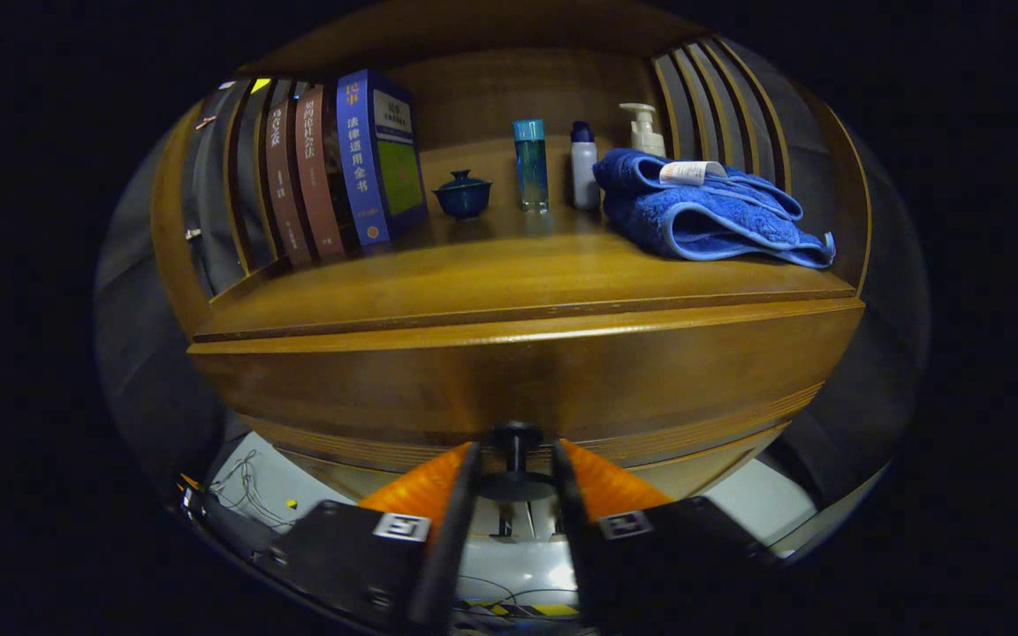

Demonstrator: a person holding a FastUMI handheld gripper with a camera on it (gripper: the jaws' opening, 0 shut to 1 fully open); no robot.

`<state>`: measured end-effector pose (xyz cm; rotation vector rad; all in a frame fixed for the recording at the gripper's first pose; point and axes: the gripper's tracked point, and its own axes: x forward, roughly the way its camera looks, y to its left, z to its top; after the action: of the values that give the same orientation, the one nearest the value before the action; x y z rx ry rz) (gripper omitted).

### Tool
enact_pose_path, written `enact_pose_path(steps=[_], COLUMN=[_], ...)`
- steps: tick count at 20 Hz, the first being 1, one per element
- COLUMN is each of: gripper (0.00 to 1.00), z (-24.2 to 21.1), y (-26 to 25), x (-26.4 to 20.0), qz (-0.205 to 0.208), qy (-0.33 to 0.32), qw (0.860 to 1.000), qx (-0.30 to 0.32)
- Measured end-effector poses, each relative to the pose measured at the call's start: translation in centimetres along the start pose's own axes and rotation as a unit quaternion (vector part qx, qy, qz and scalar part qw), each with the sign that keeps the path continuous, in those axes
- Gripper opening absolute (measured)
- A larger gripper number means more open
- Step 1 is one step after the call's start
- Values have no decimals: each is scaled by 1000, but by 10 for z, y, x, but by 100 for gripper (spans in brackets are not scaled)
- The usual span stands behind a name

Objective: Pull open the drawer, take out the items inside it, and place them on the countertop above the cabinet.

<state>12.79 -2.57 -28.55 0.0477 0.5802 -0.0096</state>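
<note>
Gripper view: gripper [515, 464] narrowly parted, fingers flanking dark drawer knob [515, 459], contact unclear. Beyond, wooden drawer front [509, 380]; above, countertop [509, 283] with blue towel [703, 212], bottles [531, 163], lidded cup [463, 194], books [341, 168].

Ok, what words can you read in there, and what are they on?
On the blue book, spine: "法律适用全书".
On the brown books: spine writing too blurred to read.
On the blue towel: tag too small to read.
On the bottles: nothing readable.
On the tongs, either side of the drawer knob: square markers, no words.
</note>
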Motion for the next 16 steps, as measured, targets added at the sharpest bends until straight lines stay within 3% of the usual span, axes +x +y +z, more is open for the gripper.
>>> enact_pose_path(steps=[1, 3, 4, 10, 16], gripper=[52, 45, 37, 37, 37], z=[3, 4, 3, -2, -27], y=[0, -1, -1, -1, 0], x=[2, -1, 3, -5, -46], qz=[-2, 1, 1, -4, 0], qy=[-2, -9, -9, 5, 28], qw=[1000, 1000, 1000, 1000, 999], qx=[1, 12, 10, -11, -23])
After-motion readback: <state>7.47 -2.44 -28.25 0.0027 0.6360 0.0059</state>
